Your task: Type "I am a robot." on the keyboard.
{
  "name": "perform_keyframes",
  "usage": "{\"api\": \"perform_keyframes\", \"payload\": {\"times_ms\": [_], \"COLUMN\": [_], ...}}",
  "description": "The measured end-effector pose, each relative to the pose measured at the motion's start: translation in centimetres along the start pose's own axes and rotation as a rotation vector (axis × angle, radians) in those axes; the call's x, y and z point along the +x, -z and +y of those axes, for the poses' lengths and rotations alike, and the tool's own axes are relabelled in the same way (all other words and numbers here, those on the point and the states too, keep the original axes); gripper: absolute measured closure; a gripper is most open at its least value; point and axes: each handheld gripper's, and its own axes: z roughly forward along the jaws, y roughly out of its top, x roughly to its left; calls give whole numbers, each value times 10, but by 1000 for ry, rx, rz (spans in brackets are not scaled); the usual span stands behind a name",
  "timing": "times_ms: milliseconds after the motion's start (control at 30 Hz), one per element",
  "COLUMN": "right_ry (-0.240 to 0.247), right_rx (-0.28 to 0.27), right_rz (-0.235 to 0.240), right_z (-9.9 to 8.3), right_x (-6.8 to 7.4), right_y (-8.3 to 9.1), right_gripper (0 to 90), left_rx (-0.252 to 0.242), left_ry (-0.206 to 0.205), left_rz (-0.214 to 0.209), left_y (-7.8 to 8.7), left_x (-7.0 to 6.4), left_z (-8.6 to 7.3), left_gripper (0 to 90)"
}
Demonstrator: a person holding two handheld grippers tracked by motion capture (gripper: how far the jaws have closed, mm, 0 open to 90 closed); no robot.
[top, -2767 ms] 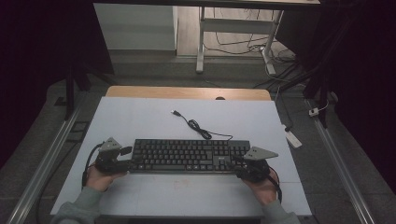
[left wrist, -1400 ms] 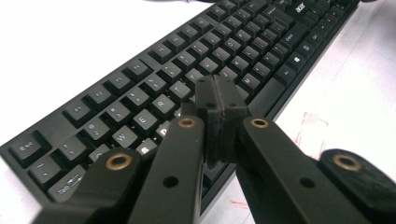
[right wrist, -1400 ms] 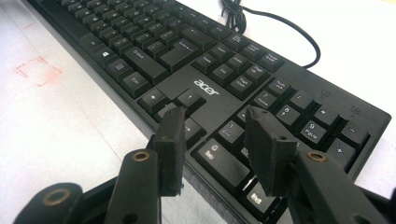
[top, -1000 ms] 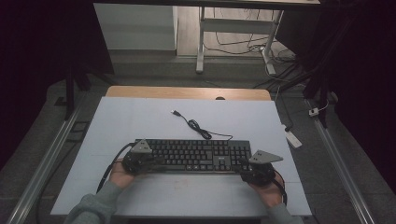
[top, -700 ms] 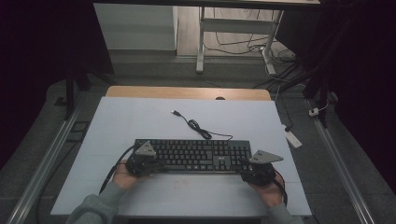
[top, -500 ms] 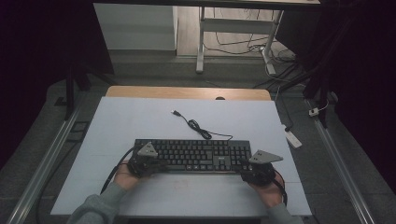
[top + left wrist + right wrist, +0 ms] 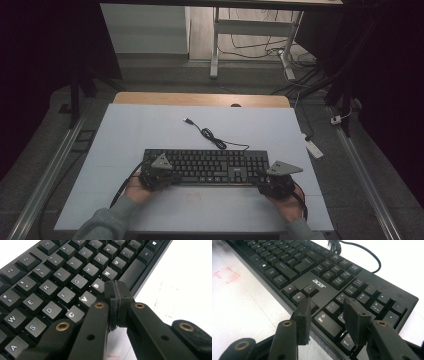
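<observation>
A black Acer keyboard [image 7: 207, 166] lies across the near middle of the white table top [image 7: 150, 130], and its cable [image 7: 210, 135] curls away to the far side. My left gripper [image 7: 160, 175] rests over the keyboard's left front part. In the left gripper view its jaws are shut pad to pad with nothing between them [image 7: 115, 292], and the tip hangs over the B and N keys of the keyboard [image 7: 62, 277]. My right gripper [image 7: 277, 182] is at the keyboard's right front corner. It stands open [image 7: 327, 303], with its jaws poised over the arrow keys and the number pad of the keyboard [image 7: 319, 285].
Faint red marks [image 7: 225, 275] are drawn on the white surface in front of the keyboard. A wooden strip [image 7: 200, 99] borders the far edge of the table. Metal rails run along both sides, and a white block [image 7: 314, 148] lies on the floor to the right.
My left gripper has moved right from the keyboard's left end to over its lower letter keys, creeping a little further right in the last second. The right gripper has stayed put.
</observation>
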Motion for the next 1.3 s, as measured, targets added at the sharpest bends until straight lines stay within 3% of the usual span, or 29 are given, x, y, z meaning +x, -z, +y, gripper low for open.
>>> {"api": "perform_keyframes", "payload": {"times_ms": [233,333,433,500,567,700,767,1033,1300], "right_ry": [4,3,0,1,3,4,1,2,0], "right_rx": [0,-2,-6,-6,-7,-9,-9,-8,-11], "right_rz": [1,-1,2,1,1,0,1,-6,-5], "right_z": [0,0,0,0,0,0,0,-1,-1], "right_x": [0,0,-1,-1,-1,-1,-2,-3,-3], "right_y": [0,0,0,1,1,1,1,2,1], "right_gripper": [582,582,582,581,580,580,580,578,578], "left_rx": [2,-30,-84,-96,-111,-136,-142,-151,-160], "left_ry": [-23,-26,-7,-1,17,62,84,145,152], "left_rz": [14,23,33,35,42,56,69,86,96], "left_y": [-2,4,17,21,27,34,36,46,51], "left_x": [-4,-4,-2,-1,1,7,10,21,24], "left_z": [0,2,3,3,1,-1,-2,-7,-8], "left_gripper": [890,889,839,808,687,590,493,406,398]}}
